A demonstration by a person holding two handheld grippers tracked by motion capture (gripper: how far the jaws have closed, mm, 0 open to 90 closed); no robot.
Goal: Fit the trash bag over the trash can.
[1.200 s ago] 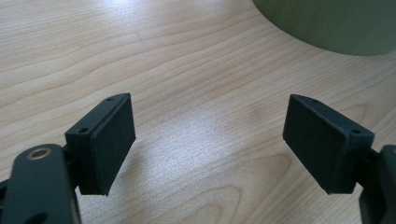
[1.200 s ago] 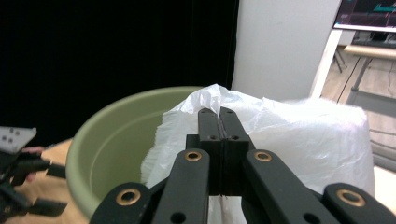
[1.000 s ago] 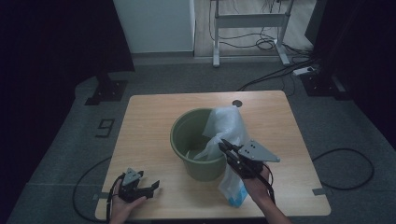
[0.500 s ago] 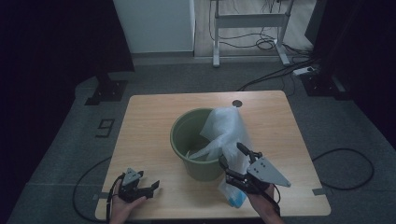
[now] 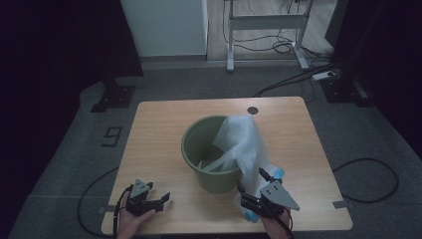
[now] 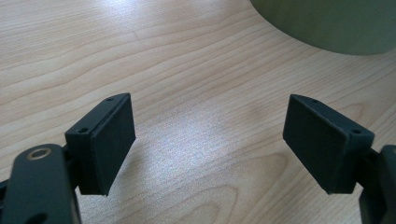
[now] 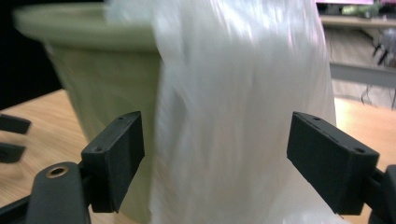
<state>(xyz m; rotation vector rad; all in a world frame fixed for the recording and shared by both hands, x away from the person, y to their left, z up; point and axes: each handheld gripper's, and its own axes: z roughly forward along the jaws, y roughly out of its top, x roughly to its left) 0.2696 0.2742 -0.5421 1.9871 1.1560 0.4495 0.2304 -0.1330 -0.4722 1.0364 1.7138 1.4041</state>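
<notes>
The bag hangs half in and half out of the bucket, draped over its near right rim down to the surface. The right tool is low at the surface's near edge, just in front of the bag's hanging part. Its jaws have just been opening and stand wide; in the right gripper view the bag lies between them, a little ahead, and the pads do not press it. The bucket stands behind the bag. Part of the bag lies inside the bucket. The left tool rests at the near left corner, well apart from the bucket, jaws wide open over bare wood.
</notes>
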